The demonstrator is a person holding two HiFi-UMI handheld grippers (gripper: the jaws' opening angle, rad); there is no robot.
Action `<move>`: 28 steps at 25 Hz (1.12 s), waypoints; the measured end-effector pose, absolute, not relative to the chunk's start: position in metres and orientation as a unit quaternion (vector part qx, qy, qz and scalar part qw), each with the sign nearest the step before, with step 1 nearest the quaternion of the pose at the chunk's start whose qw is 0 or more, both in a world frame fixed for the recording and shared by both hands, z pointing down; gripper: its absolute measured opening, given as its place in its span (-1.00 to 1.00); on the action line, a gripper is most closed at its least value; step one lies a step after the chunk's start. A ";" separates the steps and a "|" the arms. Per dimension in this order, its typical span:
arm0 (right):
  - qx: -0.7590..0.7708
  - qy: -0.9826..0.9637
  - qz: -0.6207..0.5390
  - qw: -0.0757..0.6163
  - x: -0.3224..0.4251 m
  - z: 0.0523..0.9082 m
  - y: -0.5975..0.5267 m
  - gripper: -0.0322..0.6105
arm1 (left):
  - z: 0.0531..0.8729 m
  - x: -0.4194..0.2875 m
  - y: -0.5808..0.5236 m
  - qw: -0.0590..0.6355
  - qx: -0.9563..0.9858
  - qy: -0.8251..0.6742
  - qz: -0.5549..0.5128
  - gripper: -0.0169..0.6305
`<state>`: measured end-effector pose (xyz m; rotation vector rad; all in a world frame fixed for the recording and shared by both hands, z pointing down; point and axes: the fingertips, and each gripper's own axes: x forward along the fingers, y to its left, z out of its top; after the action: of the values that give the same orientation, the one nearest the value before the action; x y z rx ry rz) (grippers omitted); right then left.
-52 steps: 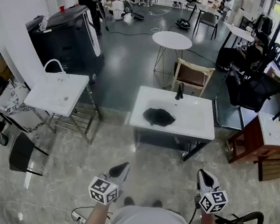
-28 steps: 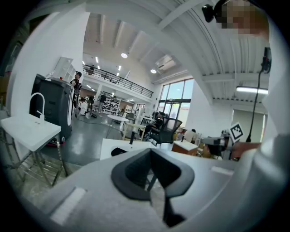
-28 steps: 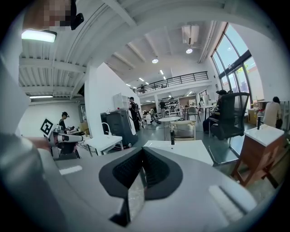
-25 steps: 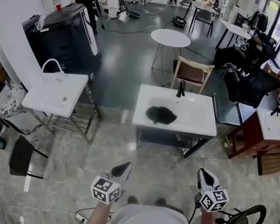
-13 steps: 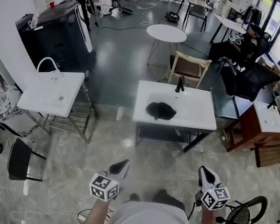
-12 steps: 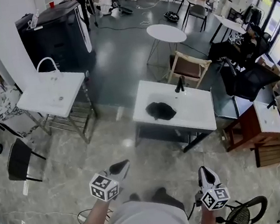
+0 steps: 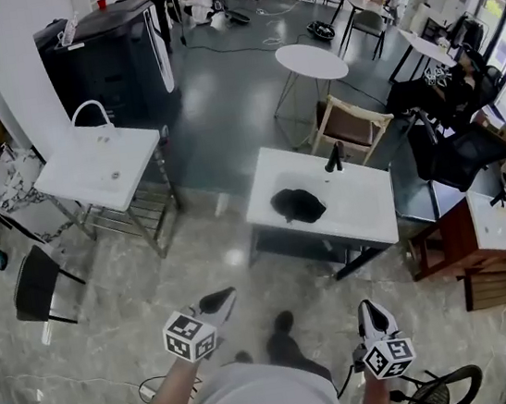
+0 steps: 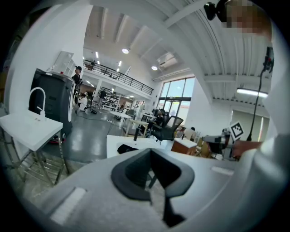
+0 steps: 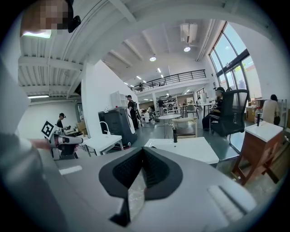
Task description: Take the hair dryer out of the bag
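A black bag (image 7: 297, 205) lies crumpled on a white table (image 7: 367, 213) across the floor ahead of me. Near the table's far edge a dark slim object (image 7: 333, 159) stands upright; what it is I cannot tell. No hair dryer shows. My left gripper (image 7: 218, 297) and right gripper (image 7: 369, 309) hang low in the head view, well short of the table, both shut and empty. In the left gripper view the bag (image 8: 128, 148) and table (image 8: 113, 142) lie beyond the left gripper (image 8: 151, 153). The right gripper view shows the table (image 9: 190, 149) and upright object (image 9: 175, 134) past the right gripper (image 9: 142, 152).
A white sink stand (image 7: 103, 166) with a curved faucet stands at left, a big black machine (image 7: 120, 56) behind it. A wooden chair (image 7: 350, 127) and round table (image 7: 311, 62) sit beyond the white table. A brown cabinet (image 7: 469, 241) is at right, a black chair (image 7: 40, 282) at left.
The view has shifted a little and a shoe now shows on the floor between the grippers. Both grippers keep their places in the head view and stay shut.
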<state>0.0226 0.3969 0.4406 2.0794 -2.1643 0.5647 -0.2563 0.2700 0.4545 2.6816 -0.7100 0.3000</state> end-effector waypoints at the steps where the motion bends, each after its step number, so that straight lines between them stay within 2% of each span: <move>1: 0.679 -0.709 0.186 0.044 0.026 0.442 0.391 -0.89 | 0.455 -0.254 0.265 0.176 0.945 -0.253 0.106 -0.94; 28: 0.613 -0.758 0.212 0.069 0.137 0.469 0.198 -0.89 | 0.463 -0.148 0.112 0.205 0.919 -0.318 0.107 -0.94</move>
<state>0.1368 0.1980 0.4686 1.8463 -2.2821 0.6374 -0.1476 0.1119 0.4627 2.5637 -0.8876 0.2988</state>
